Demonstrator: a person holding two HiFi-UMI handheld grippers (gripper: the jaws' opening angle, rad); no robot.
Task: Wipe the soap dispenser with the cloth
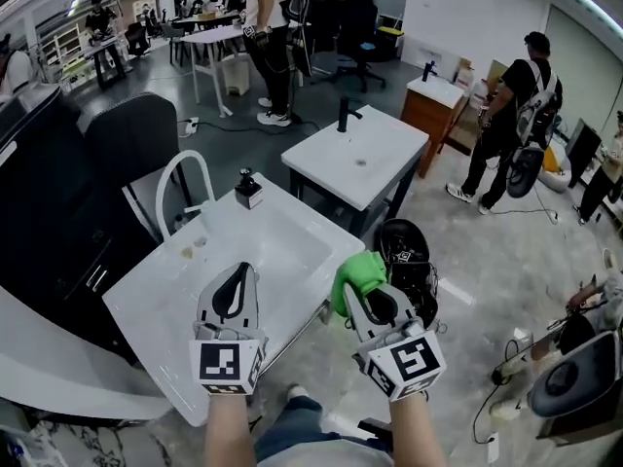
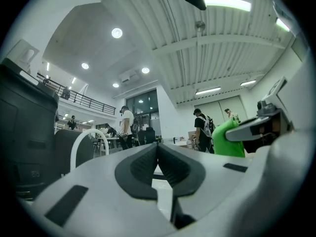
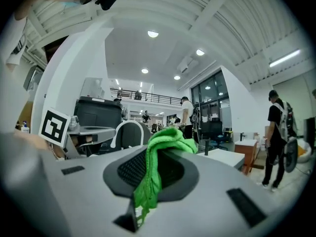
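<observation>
The soap dispenser, a small pale bottle with a black pump top, stands at the far edge of the white sink counter. My left gripper hovers over the counter's near side, jaws shut and empty; its pads meet in the left gripper view. My right gripper is beside it, past the counter's right edge, shut on a bright green cloth. The cloth bunches up between the right jaws and hangs below them. It also shows in the left gripper view as the green cloth at the right.
A white arched faucet rises at the counter's far left. A second white sink with a black tap stands behind, a third farther back. A black bin-like object sits on the floor to the right. Several people stand around.
</observation>
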